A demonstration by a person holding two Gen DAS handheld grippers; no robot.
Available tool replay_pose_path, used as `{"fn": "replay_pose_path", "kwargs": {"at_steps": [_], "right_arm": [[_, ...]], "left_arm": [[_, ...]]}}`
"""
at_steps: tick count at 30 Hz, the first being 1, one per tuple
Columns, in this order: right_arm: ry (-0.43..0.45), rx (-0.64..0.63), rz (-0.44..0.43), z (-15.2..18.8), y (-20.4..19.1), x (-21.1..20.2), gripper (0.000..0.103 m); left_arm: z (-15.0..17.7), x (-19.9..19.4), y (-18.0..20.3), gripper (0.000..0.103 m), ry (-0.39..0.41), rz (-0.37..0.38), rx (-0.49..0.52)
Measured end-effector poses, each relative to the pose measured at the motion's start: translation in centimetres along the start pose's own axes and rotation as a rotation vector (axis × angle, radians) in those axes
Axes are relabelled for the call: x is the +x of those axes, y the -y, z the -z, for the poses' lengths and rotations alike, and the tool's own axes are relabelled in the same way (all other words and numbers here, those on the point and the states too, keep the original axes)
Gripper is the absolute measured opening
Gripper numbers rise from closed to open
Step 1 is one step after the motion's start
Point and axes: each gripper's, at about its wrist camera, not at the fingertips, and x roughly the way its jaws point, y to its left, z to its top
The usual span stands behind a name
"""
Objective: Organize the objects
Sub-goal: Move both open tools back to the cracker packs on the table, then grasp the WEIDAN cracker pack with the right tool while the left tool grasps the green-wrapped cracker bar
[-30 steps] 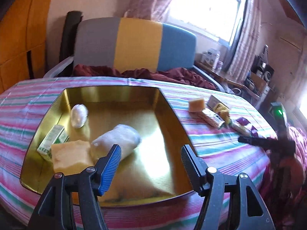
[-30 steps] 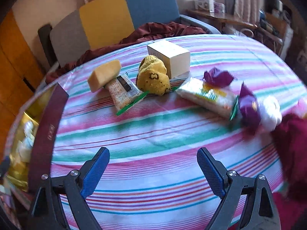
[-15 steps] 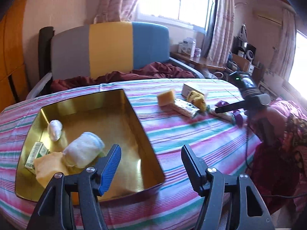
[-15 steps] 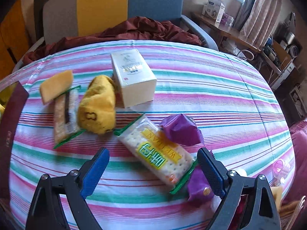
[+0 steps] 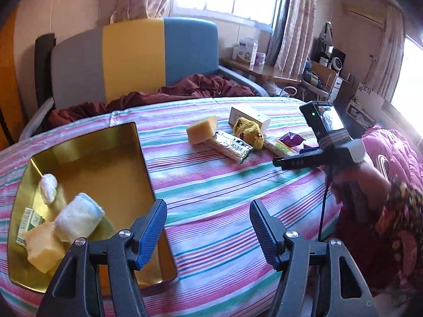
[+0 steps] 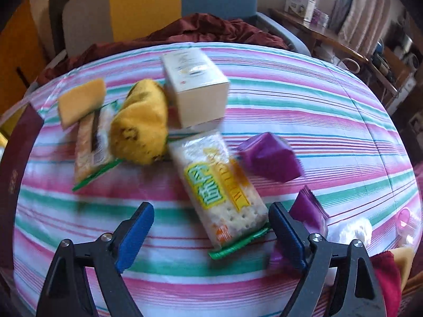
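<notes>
Between the right gripper's (image 6: 210,231) wide-spread, empty fingers lies the cracker packet (image 6: 218,185) on the striped cloth (image 6: 304,111).

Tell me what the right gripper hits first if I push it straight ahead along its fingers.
Most likely the cracker packet: it lies lengthwise between the open fingers of the right gripper, its green-edged near end closest. The purple wrapper by the right finger sits just off that line. Depth is uncertain; the picture is blurred.

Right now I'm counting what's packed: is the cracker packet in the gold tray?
No, the cracker packet lies on the striped tablecloth, outside the gold tray.
</notes>
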Motion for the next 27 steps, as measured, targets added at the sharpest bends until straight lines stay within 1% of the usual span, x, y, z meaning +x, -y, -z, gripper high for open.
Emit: {"fn": "replay_pose_path", "kwargs": {"at_steps": [2,6,7,8,9,10,11,12,17,21,22,25,27], "right_arm": [[0.005,0.007,0.003,-0.1,-0.2,-0.1,0.086],[0.016,0.103,-0.015,-0.5,1.1,0.5,0.084],[0.008,0.120,-0.009,-0.4,1.3,0.7,0.079],[-0.003,0.134,-0.011,-0.5,1.5,1.0,0.068],[-0.005,0.146,-0.012,-0.5,1.5,1.1,0.066],[-0.005,0.143,-0.010,-0.6,1.4,1.1,0.062],[-0.005,0.135,-0.011,-0.6,1.3,0.9,0.052],[-0.007,0.129,-0.017,-0.5,1.1,0.8,0.051],[-0.034,0.115,-0.015,-0.2,0.3,0.4,0.050],[-0.061,0.143,-0.015,0.1,0.7,0.0,0.050],[-0.066,0.153,-0.014,0.1,1.0,0.0,0.050],[-0.077,0.185,-0.016,0.1,1.7,-0.2,0.050],[-0.081,0.204,-0.029,0.2,2.0,-0.4,0.050]], "left_arm": [[-0.5,0.8,0.3,0.066,-0.023,0.000,-0.011],[-1.9,3.0,1.0,0.066,-0.066,0.002,-0.042],[-2.1,3.5,1.2,0.066,-0.076,0.005,-0.046],[-2.4,4.1,1.3,0.066,-0.085,0.005,-0.049],[-2.7,4.7,1.5,0.066,-0.095,0.004,-0.051],[-3.0,5.4,1.7,0.066,-0.109,-0.003,-0.055],[-3.2,6.1,1.9,0.066,-0.122,-0.011,-0.061],[-3.5,6.7,2.0,0.066,-0.134,-0.014,-0.067],[-4.8,10.4,2.4,0.066,-0.199,-0.038,-0.121],[-6.5,13.3,3.4,0.066,-0.206,-0.038,-0.130],[-7.0,14.4,3.6,0.066,-0.218,-0.038,-0.131],[-8.1,16.8,3.9,0.066,-0.235,-0.036,-0.155],[-8.8,18.0,3.8,0.066,-0.238,-0.052,-0.178]]}}
